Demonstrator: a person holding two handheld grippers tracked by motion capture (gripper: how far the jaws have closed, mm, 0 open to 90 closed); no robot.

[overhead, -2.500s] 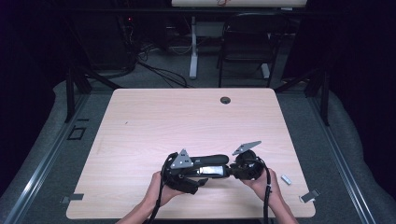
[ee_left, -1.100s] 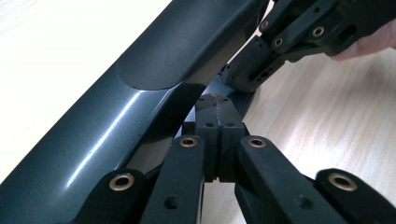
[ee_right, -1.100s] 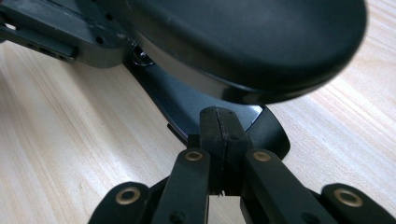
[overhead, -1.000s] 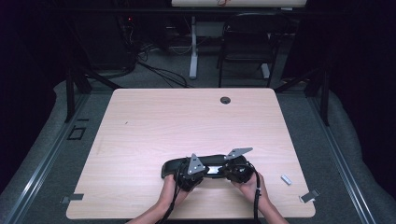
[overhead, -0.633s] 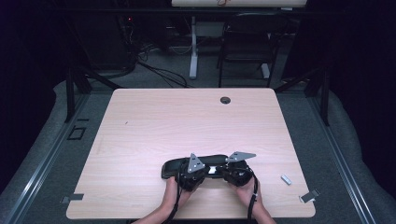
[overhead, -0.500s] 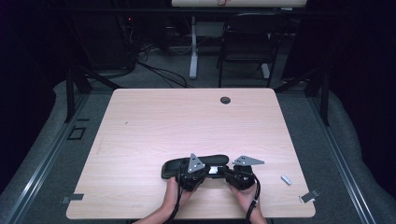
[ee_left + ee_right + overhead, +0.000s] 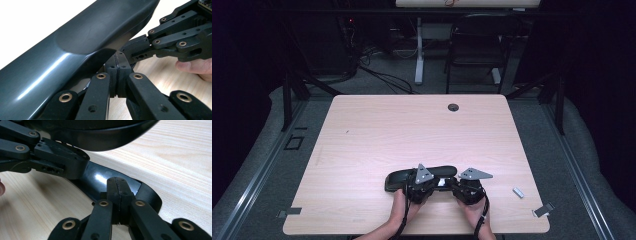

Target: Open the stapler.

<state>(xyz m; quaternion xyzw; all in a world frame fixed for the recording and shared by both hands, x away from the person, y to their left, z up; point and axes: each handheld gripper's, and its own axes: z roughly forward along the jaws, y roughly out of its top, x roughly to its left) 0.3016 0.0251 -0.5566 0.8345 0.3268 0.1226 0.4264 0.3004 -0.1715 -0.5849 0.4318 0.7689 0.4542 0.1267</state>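
Two hands hold the left gripper (image 7: 439, 184) and right gripper (image 7: 451, 186) tip to tip, jaws closed, empty; the black case (image 7: 404, 176) lies crosswise just beyond them.

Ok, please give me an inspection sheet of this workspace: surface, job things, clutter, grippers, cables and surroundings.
Surface: light wooden table with a dark round hole near the far edge.
Job's things: long glossy black case, lying near the front edge, its lid raised.
Clutter: small white piece and grey tape tabs at the right front corner.
Grippers: left hand-held gripper and right hand-held gripper, jaws shut, both at the case.
Cables: one trails from each gripper; more on the floor behind.
Surroundings: dark room, chair behind the table.
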